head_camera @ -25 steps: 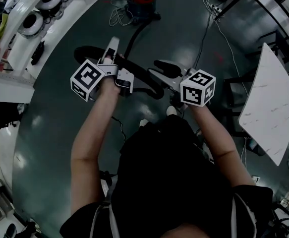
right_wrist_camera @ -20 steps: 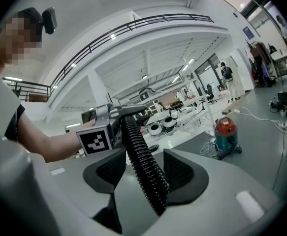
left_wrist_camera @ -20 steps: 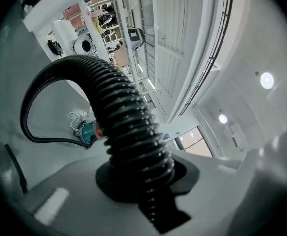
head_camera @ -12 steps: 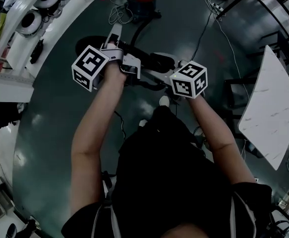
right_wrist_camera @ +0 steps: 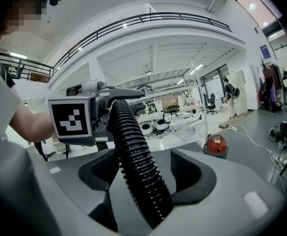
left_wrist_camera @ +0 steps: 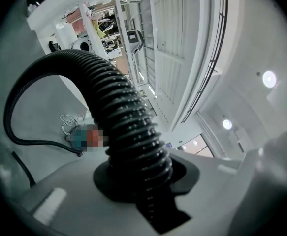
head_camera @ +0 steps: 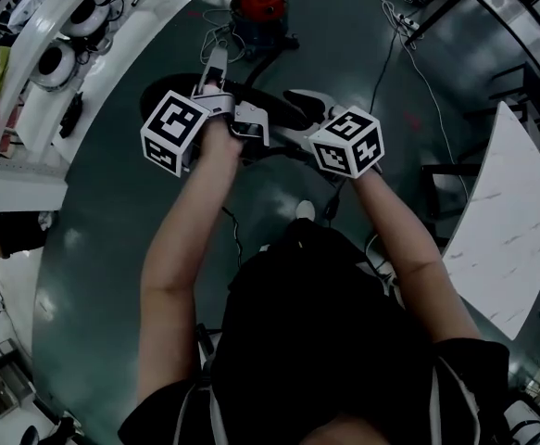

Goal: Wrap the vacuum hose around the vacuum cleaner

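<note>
Left gripper (left_wrist_camera: 143, 178) clamped tight on corrugated vacuum hose (left_wrist_camera: 118, 107). Right gripper (right_wrist_camera: 143, 176) jaws have just been opening, now wide; hose sits loose between them. Red vacuum cleaner (head_camera: 258, 3) on floor ahead.

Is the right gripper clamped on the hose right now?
No: on the right gripper the jaws have just been opening and stand wide, the hose loose between them.

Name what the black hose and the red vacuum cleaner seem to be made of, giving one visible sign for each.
Hose: probably flexible plastic, black and semi-gloss. It has close ribs with small highlights and bends in a smooth arc.
Vacuum cleaner: smooth red shell, either painted metal or moulded plastic. It is too small and far off to tell which.
</note>
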Action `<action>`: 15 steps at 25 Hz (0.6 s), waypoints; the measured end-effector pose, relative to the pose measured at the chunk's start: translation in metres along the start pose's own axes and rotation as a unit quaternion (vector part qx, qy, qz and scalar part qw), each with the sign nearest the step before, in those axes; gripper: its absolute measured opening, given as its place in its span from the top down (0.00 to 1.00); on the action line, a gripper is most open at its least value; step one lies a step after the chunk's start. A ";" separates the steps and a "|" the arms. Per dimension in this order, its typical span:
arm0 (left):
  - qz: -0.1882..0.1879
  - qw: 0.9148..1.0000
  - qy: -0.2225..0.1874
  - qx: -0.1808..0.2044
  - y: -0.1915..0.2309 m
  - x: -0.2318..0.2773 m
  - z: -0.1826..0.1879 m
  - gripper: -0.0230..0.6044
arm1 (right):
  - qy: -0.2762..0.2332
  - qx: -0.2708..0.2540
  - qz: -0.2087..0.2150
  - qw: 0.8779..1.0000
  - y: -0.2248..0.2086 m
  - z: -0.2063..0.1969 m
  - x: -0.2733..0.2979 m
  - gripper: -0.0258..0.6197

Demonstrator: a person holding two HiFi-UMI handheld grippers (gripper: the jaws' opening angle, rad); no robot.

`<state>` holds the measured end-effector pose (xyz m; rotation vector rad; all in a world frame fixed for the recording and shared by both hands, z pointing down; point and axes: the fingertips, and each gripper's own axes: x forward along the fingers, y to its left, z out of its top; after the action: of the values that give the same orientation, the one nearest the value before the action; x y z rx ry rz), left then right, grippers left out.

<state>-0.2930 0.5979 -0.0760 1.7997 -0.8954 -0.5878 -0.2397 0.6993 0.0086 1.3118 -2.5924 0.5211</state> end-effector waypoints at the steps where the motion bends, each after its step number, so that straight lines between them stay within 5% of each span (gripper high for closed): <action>1: 0.003 1.000 -0.001 -0.002 -0.001 0.008 -0.004 0.80 | 0.003 -0.007 -0.001 1.000 -0.009 0.002 0.000 0.48; 8: -0.002 0.998 0.052 0.020 -0.006 0.057 -0.046 0.79 | 0.034 -0.058 -0.014 0.998 -0.063 0.003 -0.003 0.57; 15: -0.044 0.993 0.105 0.018 -0.004 0.084 -0.068 0.72 | 0.020 -0.070 -0.017 0.997 -0.090 0.008 -0.012 0.68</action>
<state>-0.1913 0.5706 -0.0530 1.9012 -0.6903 -0.4306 -0.1604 0.6559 0.0179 1.2832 -2.5182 0.3483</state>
